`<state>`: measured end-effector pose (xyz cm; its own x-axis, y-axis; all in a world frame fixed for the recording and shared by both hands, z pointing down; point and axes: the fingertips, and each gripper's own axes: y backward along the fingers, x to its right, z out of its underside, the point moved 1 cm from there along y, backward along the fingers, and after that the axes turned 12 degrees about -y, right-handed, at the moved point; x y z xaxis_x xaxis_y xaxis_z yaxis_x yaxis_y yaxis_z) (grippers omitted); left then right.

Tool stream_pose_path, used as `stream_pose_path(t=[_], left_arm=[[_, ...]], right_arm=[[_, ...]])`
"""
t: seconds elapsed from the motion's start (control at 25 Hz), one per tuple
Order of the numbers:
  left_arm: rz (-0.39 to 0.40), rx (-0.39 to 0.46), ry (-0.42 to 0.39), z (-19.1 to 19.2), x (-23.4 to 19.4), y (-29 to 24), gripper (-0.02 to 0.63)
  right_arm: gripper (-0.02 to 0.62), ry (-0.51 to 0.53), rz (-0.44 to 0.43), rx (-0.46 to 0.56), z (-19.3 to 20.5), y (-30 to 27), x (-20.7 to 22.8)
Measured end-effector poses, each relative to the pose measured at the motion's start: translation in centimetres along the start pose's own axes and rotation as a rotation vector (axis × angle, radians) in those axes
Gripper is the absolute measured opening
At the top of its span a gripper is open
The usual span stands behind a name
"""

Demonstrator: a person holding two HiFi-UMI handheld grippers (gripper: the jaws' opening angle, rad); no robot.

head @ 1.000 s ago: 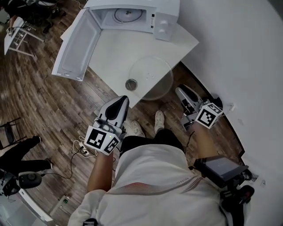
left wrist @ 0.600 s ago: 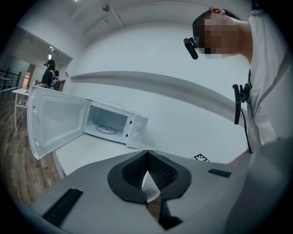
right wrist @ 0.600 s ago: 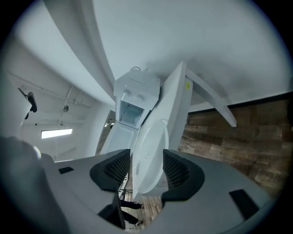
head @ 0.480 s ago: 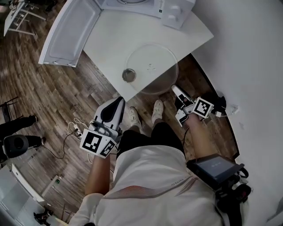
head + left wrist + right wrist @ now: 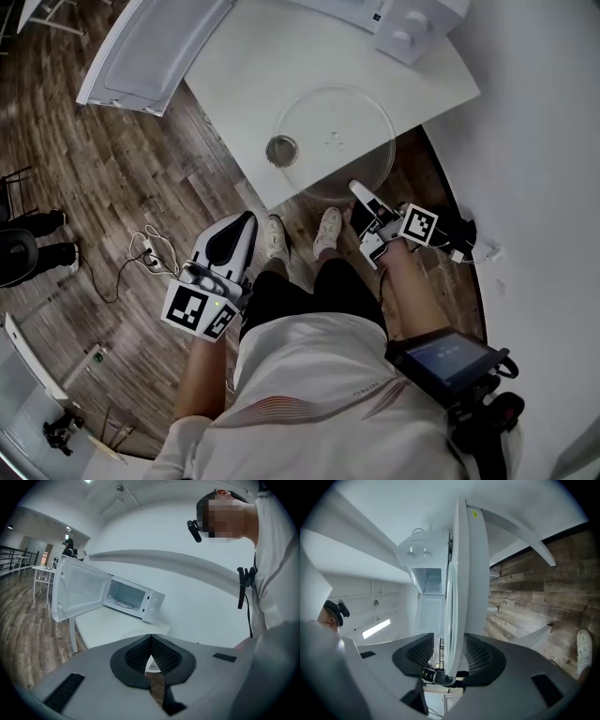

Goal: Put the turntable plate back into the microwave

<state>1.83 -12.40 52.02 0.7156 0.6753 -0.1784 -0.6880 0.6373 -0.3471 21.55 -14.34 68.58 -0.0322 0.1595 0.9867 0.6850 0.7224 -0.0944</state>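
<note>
The clear glass turntable plate (image 5: 333,136) lies on the white table (image 5: 244,84), and its near rim hangs over the table's front edge. Behind it stands the white microwave (image 5: 412,23) with its door (image 5: 150,47) swung wide open. My right gripper (image 5: 356,187), rolled on its side, is open at the plate's near rim. In the right gripper view the plate's edge (image 5: 452,597) runs between the pads (image 5: 480,656) without touching them. My left gripper (image 5: 242,220) is shut and empty, low over the floor in front of the table. The left gripper view shows the microwave (image 5: 129,599) ahead.
A small round metal piece (image 5: 281,150) sits on the table beside the plate's left edge. A white wall (image 5: 544,141) runs close on the right. Cables (image 5: 145,255) lie on the wooden floor at left, where another person's legs (image 5: 28,239) show.
Both grippers have come down. The right one has rolled onto its side and moved in to the plate's near rim, so the rim now lies between its jaws.
</note>
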Motion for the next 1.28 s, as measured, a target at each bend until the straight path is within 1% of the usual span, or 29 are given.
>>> stream_pose_path(t=[0.16, 0.24, 0.48, 0.6, 0.72, 0.92, 1.08, 1.28], left_arm=[[-0.015, -0.004, 0.009, 0.2, -0.2, 0.2, 0.011], [-0.02, -0.005, 0.011, 0.3, -0.3, 0.4, 0.011], [-0.027, -0.009, 0.015, 0.7, -0.2, 0.8, 0.011], [-0.026, -0.012, 0.019, 0.8, 0.0, 0.9, 0.011], [-0.024, -0.016, 0.02, 0.9, 0.2, 1.0, 0.011], [-0.023, -0.016, 0.023, 1.1, -0.1, 1.2, 0.011], [-0.027, -0.018, 0.038, 1.6, -0.2, 1.6, 0.011], [-0.029, -0.016, 0.042, 1.6, -0.7, 2.2, 0.011]], right_arm=[[0.202, -0.028, -0.02, -0.02, 0.1, -1.1, 0.1], [0.201, -0.05, -0.027, -0.009, -0.1, -1.4, 0.3], [0.087, -0.074, -0.042, 0.04, -0.7, -1.0, 0.7], [0.037, -0.074, -0.069, 0.051, -0.8, -0.9, 0.3], [0.031, -0.066, -0.096, 0.065, -0.9, -1.0, 0.0], [0.029, -0.028, -0.113, 0.079, -0.9, -1.2, -0.5], [0.029, -0.022, -0.14, 0.105, -0.8, -1.2, -0.9], [0.029, 0.037, -0.138, 0.104, -0.3, -1.6, -2.3]])
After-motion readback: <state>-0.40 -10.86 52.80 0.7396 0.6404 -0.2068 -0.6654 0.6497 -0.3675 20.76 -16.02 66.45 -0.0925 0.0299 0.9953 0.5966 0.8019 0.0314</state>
